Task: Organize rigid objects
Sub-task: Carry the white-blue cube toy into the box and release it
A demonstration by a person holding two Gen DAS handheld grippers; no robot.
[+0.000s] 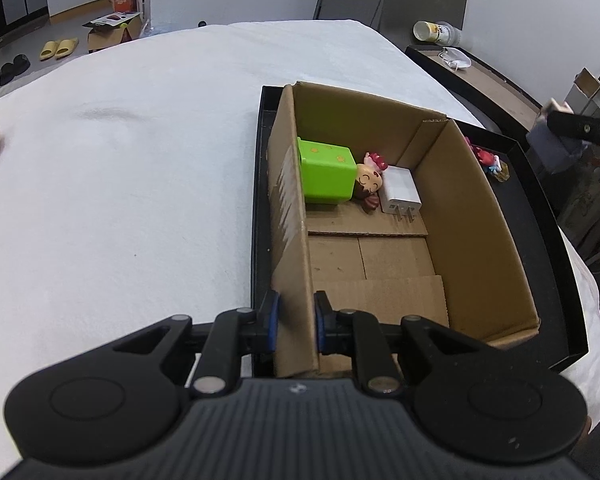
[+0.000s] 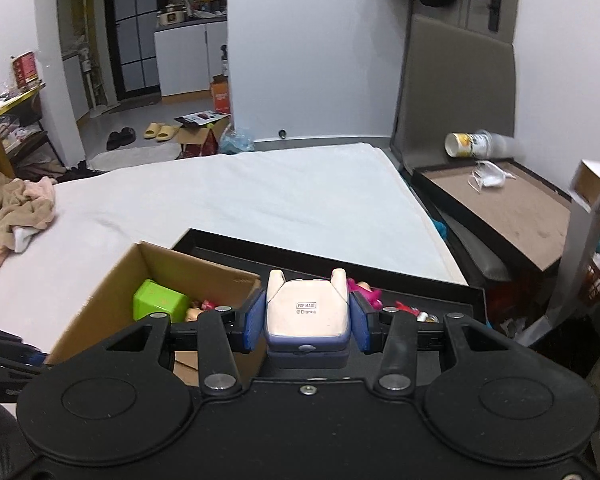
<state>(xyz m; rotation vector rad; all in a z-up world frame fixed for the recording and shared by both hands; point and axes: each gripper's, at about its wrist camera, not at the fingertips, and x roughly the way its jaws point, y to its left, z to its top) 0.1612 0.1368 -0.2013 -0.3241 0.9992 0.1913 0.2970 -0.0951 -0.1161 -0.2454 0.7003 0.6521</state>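
Left hand-held gripper (image 1: 294, 322) clamps cardboard box wall; right hand-held gripper (image 2: 307, 317) holds toy.
L pads pinch near side wall of open brown cardboard box (image 1: 440, 184), which sits in black tray (image 1: 556, 216) on white bed (image 1: 140, 160). R pads grip pale pink-and-blue figurine base (image 2: 306, 312) above tray. Inside box: green cube (image 1: 326, 174), small doll figure (image 1: 370, 184), white plug adapter (image 1: 400, 192).

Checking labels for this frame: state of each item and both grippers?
left gripper: shut on cardboard box wall
cardboard box: open-topped, standing in black tray
green block: lying in box
doll figure: lying between block and charger
white charger: in box, prongs toward camera
right gripper: shut on Pop Mart figure, held above tray
small toys: loose in tray, outside box
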